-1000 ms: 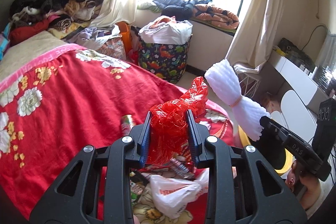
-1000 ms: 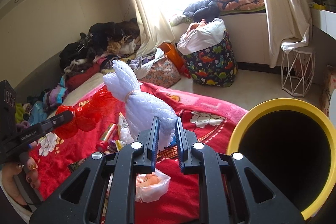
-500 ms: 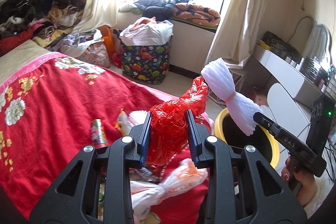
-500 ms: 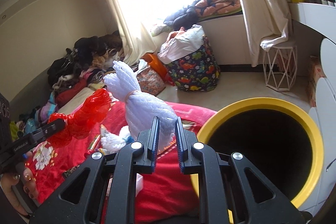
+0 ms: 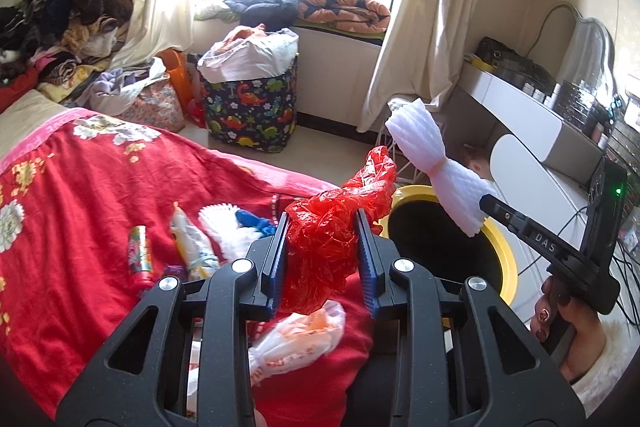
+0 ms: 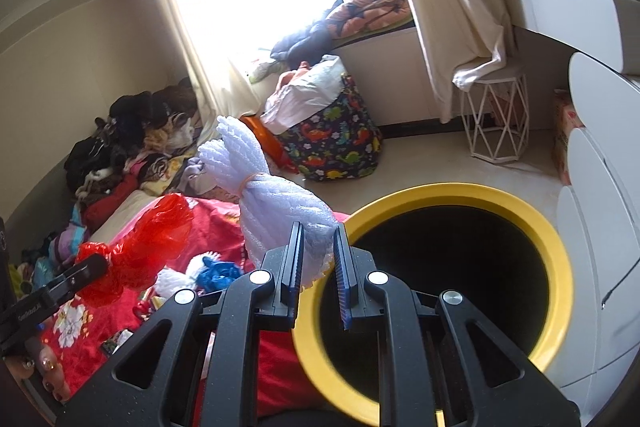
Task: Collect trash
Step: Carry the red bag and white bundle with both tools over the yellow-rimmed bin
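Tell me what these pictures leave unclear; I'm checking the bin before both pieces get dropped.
- Yellow bin: its inside is black in both views, so its contents cannot be told.
- Trash on the red bedspread: partly hidden behind the left gripper in the left wrist view.
- White foam bundle: its lower end is hidden between the right gripper's jaws.

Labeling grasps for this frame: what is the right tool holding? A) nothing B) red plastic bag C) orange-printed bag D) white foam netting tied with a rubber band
D: the right tool is shut on the white foam netting, held beside the rim of the yellow bin; the red plastic bag is in the left tool.
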The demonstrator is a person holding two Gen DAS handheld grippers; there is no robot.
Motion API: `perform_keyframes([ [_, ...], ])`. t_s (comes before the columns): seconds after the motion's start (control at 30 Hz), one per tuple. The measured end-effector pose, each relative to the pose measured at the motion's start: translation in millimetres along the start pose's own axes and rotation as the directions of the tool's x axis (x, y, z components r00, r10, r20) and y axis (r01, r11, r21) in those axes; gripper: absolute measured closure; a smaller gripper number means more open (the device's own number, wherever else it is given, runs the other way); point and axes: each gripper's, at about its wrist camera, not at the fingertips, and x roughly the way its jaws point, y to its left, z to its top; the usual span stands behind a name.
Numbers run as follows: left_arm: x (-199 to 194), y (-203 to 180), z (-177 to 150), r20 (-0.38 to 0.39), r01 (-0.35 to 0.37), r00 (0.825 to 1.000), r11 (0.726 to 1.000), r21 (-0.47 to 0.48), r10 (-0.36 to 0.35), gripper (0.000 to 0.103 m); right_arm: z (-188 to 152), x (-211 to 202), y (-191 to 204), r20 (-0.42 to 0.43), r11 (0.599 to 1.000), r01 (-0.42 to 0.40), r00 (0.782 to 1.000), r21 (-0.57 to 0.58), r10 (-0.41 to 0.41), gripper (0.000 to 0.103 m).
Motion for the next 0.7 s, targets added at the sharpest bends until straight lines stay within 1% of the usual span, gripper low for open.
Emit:
perform_keyframes([
  [0.43, 14, -24, 0, -0.017, 0.025, 1.000, 0.999, 0.040, -0.024, 0.079, 2, -10, -30, 0.011, 0.996, 0.065, 0.998, 0.056, -0.066, 0.088],
  [0.7, 21, -40, -3, -0.034, 0.048, 0.998, 0.997, 0.060, -0.046, 0.079, 1, -14, -47, 0.005, 0.988, 0.118, 0.993, 0.103, -0.119, 0.088],
])
